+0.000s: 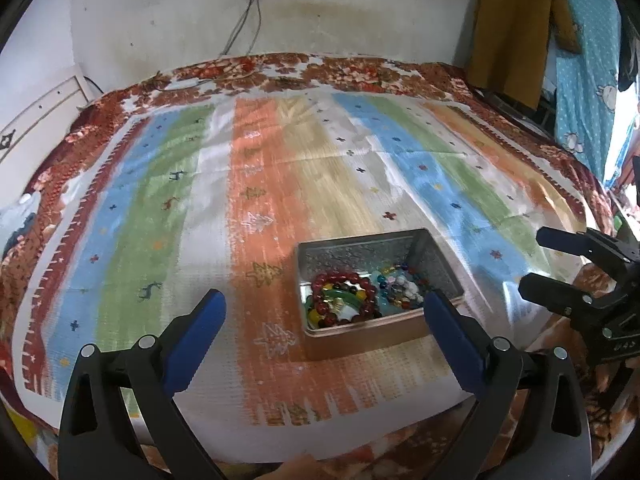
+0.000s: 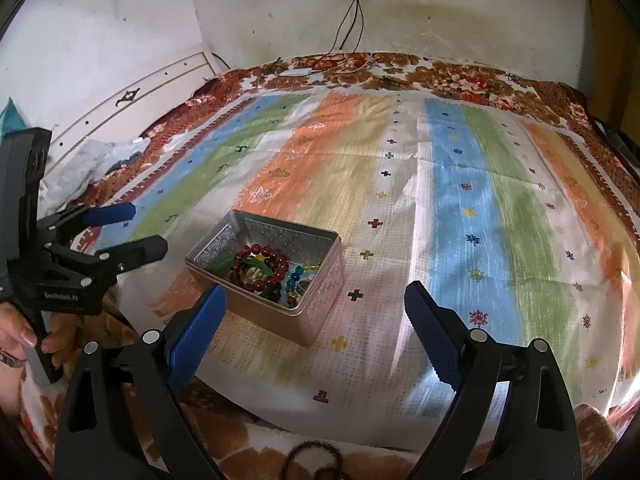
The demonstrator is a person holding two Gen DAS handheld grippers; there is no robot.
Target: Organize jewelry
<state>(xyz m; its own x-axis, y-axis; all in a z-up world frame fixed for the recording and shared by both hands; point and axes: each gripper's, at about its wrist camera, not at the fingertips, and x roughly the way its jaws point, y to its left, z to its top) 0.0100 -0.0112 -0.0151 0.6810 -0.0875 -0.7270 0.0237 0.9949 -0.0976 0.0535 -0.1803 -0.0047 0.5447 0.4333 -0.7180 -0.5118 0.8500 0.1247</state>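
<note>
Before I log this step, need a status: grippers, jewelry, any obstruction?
Left gripper open, empty. Right gripper open, empty. Bead bracelets piled in open tin box on striped mat. Nothing blocking the box.

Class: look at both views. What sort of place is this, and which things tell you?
Probably a bedroom: a bed with a floral blanket and white headboard, and clothes hanging by the wall.

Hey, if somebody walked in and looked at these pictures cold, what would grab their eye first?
Probably the open metal tin on the striped cloth, near its front edge, heaped with beaded bracelets; a dark red bracelet lies on top. Next, the two grippers: the left gripper and the right gripper are both wide open and empty, flanking the tin.
</note>
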